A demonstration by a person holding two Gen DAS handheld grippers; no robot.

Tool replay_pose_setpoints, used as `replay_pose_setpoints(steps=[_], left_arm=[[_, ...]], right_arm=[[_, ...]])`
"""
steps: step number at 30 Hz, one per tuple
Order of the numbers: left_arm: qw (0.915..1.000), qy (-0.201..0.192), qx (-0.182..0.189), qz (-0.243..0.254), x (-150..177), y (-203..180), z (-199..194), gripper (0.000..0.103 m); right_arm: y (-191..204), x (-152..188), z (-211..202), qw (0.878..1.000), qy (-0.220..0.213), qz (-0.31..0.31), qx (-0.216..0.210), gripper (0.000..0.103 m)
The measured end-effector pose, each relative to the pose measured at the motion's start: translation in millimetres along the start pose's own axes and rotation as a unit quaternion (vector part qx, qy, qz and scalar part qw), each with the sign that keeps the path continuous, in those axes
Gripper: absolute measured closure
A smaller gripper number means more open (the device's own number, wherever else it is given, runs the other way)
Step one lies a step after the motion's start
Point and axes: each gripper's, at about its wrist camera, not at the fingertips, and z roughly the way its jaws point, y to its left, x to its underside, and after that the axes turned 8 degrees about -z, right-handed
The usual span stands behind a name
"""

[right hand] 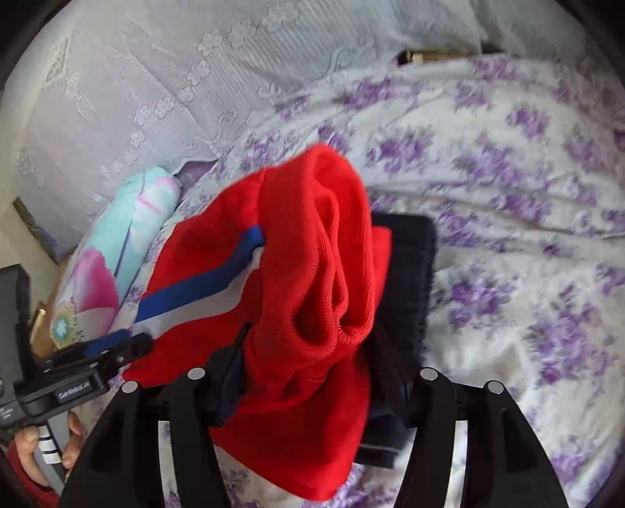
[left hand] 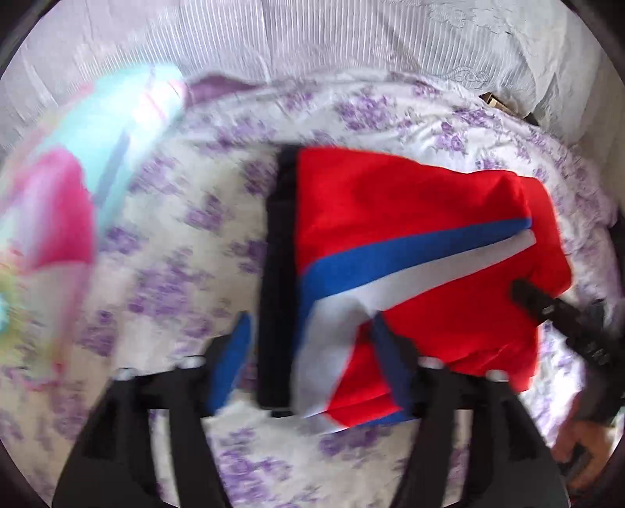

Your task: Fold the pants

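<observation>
Pants (left hand: 410,219): red, with a blue and a white stripe and a dark waistband (left hand: 279,273); they lie partly folded on the bed sheet (left hand: 187,250), partly lifted.
Left gripper (left hand: 308,351): its two blue-tipped fingers stand wide apart, one on each side of the waistband and the striped part; I cannot see that they press the cloth.
Right gripper (right hand: 308,371): a thick bunch of red cloth fills the space between its fingers and hangs down over them, so it appears to grip the pants, with the fingers quite far apart.
Right gripper, from the left camera (left hand: 547,308): its dark tip touches the right edge of the red cloth.
Left gripper, from the right camera (right hand: 125,347): it is just beside the striped edge of the pants.
Bed sheet: white with purple flowers, under everything.
Pillow (right hand: 117,250): turquoise and pink, near the pants on the left side.
Striped cover (left hand: 312,35): pale fabric behind the sheet.
</observation>
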Motion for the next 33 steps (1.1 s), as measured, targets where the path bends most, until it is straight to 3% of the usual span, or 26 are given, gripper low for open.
replay_pose_setpoints(steps=[2, 3, 4, 5, 7, 8, 9, 11, 15, 26, 33], left_arm=[[0.9995, -0.026, -0.007, 0.017, -3, -6, -11, 0.021], [0.9990, -0.029, -0.019, 0.027, -6, -11, -11, 0.013], [0.9985, -0.029, -0.032, 0.034, -8, -14, -8, 0.012], [0.9974, -0.020, -0.052, 0.046, -10, -19, 0, 0.012], [0.9952, 0.016, -0.078, 0.056, -9, -20, 23, 0.010], [0.9958, 0.022, -0.078, 0.041, -8, -14, 28, 0.010], [0.9970, 0.020, -0.071, 0.024, -7, -9, 26, 0.010], [0.9974, 0.028, -0.065, 0.012, -5, -4, 18, 0.011], [0.9959, -0.017, -0.081, 0.037, 6, -7, -17, 0.011], [0.9953, -0.076, -0.049, 0.032, 50, -22, -139, 0.011], [0.9935, -0.105, -0.041, 0.020, 84, -21, -214, 0.006]], right_arm=[[7, -11, -24, 0.998, -0.054, -0.013, 0.040, 0.039], [13, -16, -31, 0.995, -0.071, -0.030, 0.063, 0.031], [18, -24, -30, 0.992, -0.075, -0.050, 0.086, 0.024], [21, -29, -21, 0.988, -0.058, -0.076, 0.118, 0.013], [15, -26, 13, 0.984, 0.020, -0.098, 0.145, 0.010], [2, -20, 34, 0.986, 0.072, -0.079, 0.124, 0.008], [-11, -12, 38, 0.990, 0.089, -0.047, 0.095, 0.007], [-19, -9, 21, 0.995, 0.063, 0.001, 0.077, 0.007], [-7, -1, -29, 0.997, 0.007, 0.005, 0.078, 0.005], [14, 73, -140, 0.995, 0.022, 0.041, 0.091, 0.004], [71, 73, -202, 0.995, -0.004, -0.035, 0.097, 0.004]])
